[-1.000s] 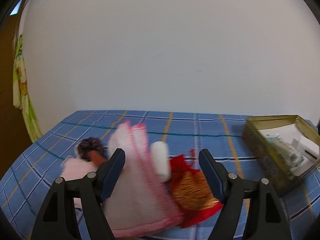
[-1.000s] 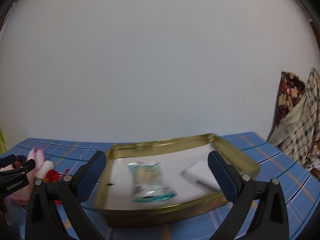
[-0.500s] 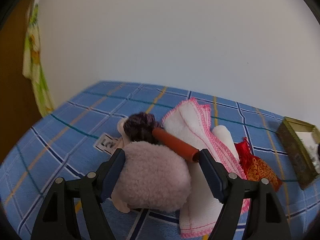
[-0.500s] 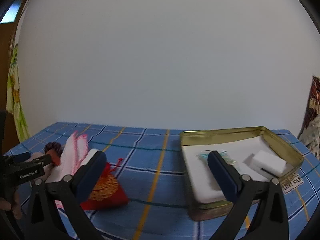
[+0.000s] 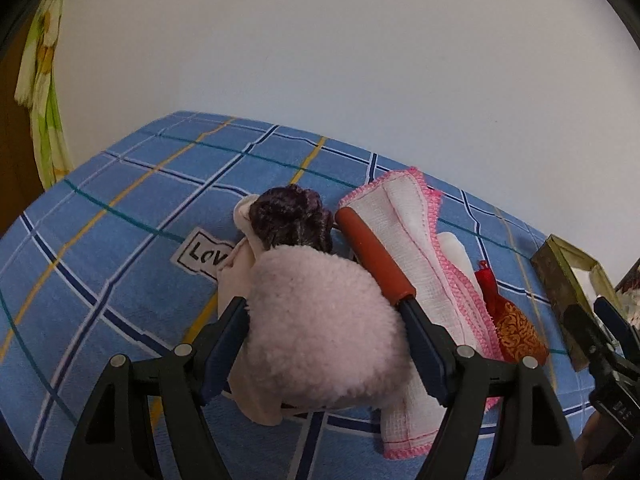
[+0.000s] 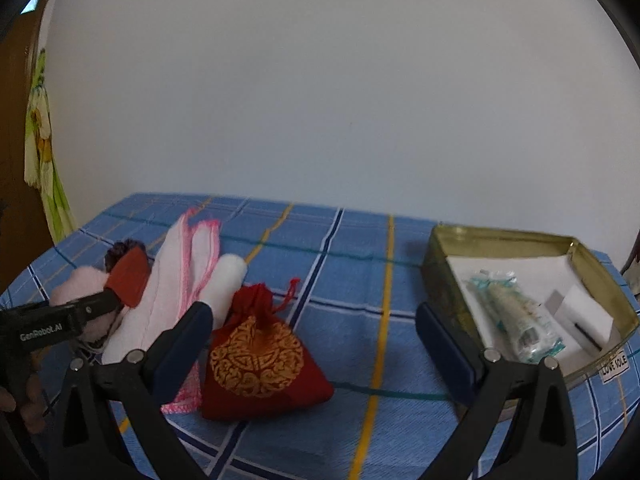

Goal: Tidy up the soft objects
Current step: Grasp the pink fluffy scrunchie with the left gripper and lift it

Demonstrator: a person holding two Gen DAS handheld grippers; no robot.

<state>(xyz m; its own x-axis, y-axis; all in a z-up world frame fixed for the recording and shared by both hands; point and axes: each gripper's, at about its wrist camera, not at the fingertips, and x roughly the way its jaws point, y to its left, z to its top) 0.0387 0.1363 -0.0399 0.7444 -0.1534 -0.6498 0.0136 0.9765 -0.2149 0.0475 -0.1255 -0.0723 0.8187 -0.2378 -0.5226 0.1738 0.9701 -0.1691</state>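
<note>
1. Two wide-open grippers: the left gripper [image 5: 322,314] straddles the pink fluffy pad [image 5: 324,328], gripping nothing; the right gripper [image 6: 314,342] hangs empty near the red pouch [image 6: 258,356].
2. Closing now could snag the cream cloth [image 5: 236,276] beneath.

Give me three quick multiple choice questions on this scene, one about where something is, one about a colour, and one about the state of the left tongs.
1. Where does the sealed packet lie?
A. in the gold tin
B. on the red pouch
C. under the towel

2. What colour trims the white towel?
A. green
B. pink
C. black

3. How do the left tongs stand?
A. shut on the tin
B. open, astride the pink fluffy ball
C. out of sight

A: the packet rests inside the tin beside a white block.
B: pink stitching edges the towel.
B: both jaws flank the ball, not visibly squeezing it.
</note>
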